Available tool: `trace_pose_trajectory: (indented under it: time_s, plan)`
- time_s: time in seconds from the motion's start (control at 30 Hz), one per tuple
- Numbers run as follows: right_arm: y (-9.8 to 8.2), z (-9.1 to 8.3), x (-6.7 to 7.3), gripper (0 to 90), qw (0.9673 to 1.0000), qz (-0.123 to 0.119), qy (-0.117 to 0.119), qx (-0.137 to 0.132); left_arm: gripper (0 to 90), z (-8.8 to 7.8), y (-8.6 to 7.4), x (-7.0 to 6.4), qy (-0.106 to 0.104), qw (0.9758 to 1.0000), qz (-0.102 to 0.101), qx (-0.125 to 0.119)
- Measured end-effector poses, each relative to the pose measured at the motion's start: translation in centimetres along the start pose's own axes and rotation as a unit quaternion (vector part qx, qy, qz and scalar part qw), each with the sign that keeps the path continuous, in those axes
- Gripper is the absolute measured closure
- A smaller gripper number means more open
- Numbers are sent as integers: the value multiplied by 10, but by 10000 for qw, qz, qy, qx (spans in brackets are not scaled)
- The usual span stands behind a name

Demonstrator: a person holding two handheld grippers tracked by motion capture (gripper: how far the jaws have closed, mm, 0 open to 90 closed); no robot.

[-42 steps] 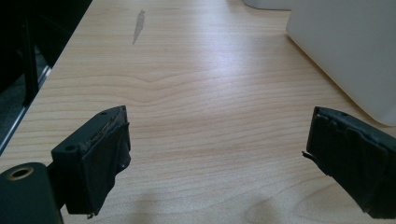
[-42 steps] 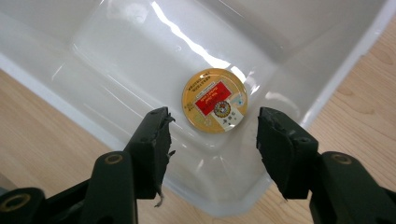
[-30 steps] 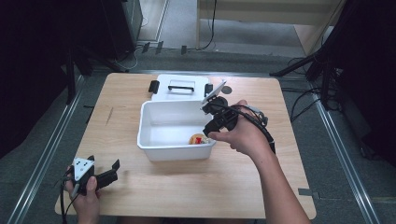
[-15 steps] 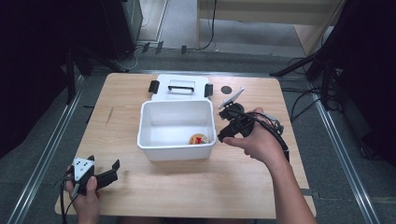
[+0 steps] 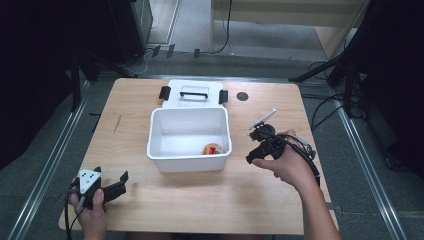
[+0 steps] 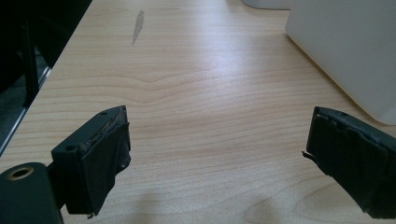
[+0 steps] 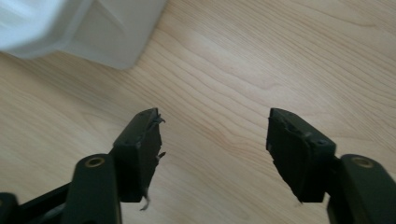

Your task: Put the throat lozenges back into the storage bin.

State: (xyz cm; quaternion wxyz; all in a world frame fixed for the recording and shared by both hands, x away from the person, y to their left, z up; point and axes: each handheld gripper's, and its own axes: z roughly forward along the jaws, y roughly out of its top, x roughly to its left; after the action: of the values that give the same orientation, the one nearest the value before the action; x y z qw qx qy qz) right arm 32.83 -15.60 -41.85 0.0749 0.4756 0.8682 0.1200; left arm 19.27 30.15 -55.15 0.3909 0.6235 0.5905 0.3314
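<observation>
A white plastic bin [image 5: 161, 149] stands at the middle of the wooden table [image 5: 280, 110]. Inside it, by the front right corner, lies a small orange and red object [image 5: 212, 149]. My right gripper [image 5: 251, 159] hovers just right of the bin, held in a hand, open with nothing between its jaws; in the right gripper view [image 7: 215, 140] it looks down at bare wood with the bin's corner [image 7: 107, 42] at upper left. My left gripper [image 5: 120, 183] rests near the front left table edge, open and empty [image 6: 217, 154], the bin's wall [image 6: 345, 46] to its right.
The bin's white lid [image 5: 192, 93] with black latches lies flat just behind the bin. A small dark round spot [image 5: 242, 96] sits to the right of the lid. Metal rails and cables run along the floor on both sides of the table.
My right gripper has moved from above the bin's right side out to the right and down towards the table. The left gripper has stayed where it was.
</observation>
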Motion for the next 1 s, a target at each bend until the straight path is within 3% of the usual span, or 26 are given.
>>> trace_pose_trajectory:
  time_s: [0.17, 0.4, 0.5, 0.57, 0.8, 1.0]
  plan:
    - [-16, 9, -10, 238, 9995, 73, -259, -151, 66, 0, 0, 0, 3, 10000, 3, 1]
    - [-44, 20, -24, 130, 9971, 500, -280, -497, 66, 0, 0, -1, 12, 10000, 36, 3]
    - [-59, 25, -29, 81, 9951, 541, -375, -742, 66, 0, 0, -1, 21, 10000, 41, 3]
    - [-69, 29, -33, 22, 9931, 633, -280, -948, 66, 0, 0, -1, 19, 10000, 35, 0]
    - [-106, 45, -49, 0, 9822, 992, -292, -1567, 66, 0, 0, 0, 6, 10000, 21, -2]
    - [-137, 58, -62, 0, 9717, 1184, -499, -1982, 66, 0, 0, -1, 24, 10000, 46, 5]
